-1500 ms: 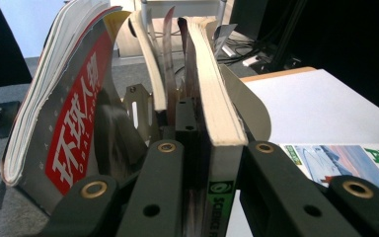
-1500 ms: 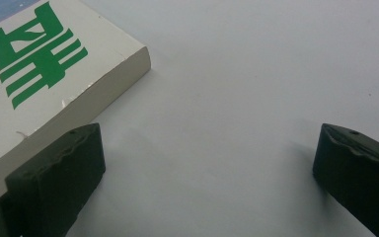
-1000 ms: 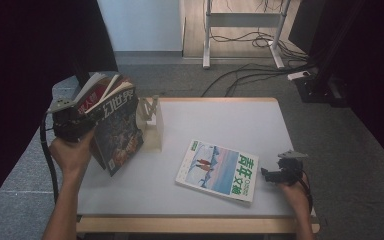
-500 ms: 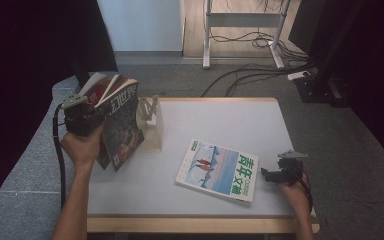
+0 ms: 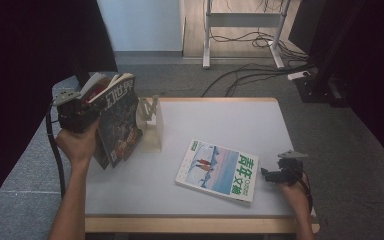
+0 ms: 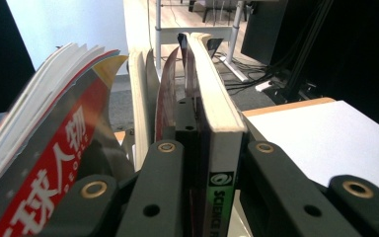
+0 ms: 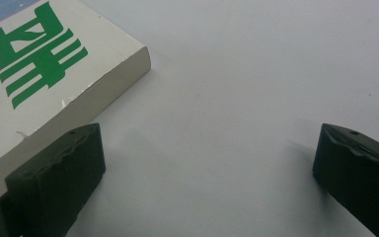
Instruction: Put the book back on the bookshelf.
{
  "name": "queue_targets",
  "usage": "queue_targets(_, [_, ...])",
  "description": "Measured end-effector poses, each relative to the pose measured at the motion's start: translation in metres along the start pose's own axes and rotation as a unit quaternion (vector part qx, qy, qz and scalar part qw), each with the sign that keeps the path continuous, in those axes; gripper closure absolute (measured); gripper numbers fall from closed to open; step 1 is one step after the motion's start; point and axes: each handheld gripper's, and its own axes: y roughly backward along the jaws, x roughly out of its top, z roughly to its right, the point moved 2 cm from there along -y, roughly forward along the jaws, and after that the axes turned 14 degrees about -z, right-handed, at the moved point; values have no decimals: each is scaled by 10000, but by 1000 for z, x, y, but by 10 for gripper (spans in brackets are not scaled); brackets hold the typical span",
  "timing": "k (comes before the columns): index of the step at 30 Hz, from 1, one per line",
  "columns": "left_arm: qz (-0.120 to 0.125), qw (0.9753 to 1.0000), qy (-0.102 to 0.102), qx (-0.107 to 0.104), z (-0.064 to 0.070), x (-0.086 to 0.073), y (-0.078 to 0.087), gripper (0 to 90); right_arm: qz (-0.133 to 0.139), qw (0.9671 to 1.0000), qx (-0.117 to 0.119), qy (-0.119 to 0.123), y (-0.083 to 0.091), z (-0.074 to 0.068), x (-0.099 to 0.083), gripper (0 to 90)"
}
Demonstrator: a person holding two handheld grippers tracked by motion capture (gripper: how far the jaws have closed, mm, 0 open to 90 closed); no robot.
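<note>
Magazines (image 5: 115, 125): a bundle held upright at the table's (image 5: 220, 120) left edge, just beside the white rack (image 5: 152, 125); pages fan apart at the top
Left gripper (image 6: 212, 163): jaws clamped on the bundle's spines; one spine (image 6: 219, 148) with a green label sits pressed between them; the hand (image 5: 77, 145) grips from below
Flat magazine (image 5: 219, 169): lies face up at the table's middle right; green characters on its cover
Right gripper (image 7: 207, 153): jaws spread wide and holding nothing; low over the bare tabletop; one jaw just beside the flat magazine's corner
</note>
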Motion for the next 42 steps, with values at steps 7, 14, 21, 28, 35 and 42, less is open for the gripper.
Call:
queue_targets(7, [-86,9999,-84,74,7,1,-14,831,0,10000,2,1,0,0,0,0])
queue_targets(14, [-30,9999,-121,81,12,0,-23,831,-1,10000,4,0,0,0,0,0])
queue_targets(21, [-53,9999,-90,-34,11,-6,-29,830,-1,10000,9,-6,0,0,0,0])
queue_targets(28, [-540,9983,-157,-121,7,-10,-19,821,-2,10000,7,-6,0,0,0,0])
queue_targets(35, [-1093,9939,-143,-19,4,-15,-10,814,1,10000,0,0,0,0,0,0])
queue_targets(42, [-1266,9918,0,-184,-6,-21,-9,816,2,10000,-2,1,0,0,0,0])
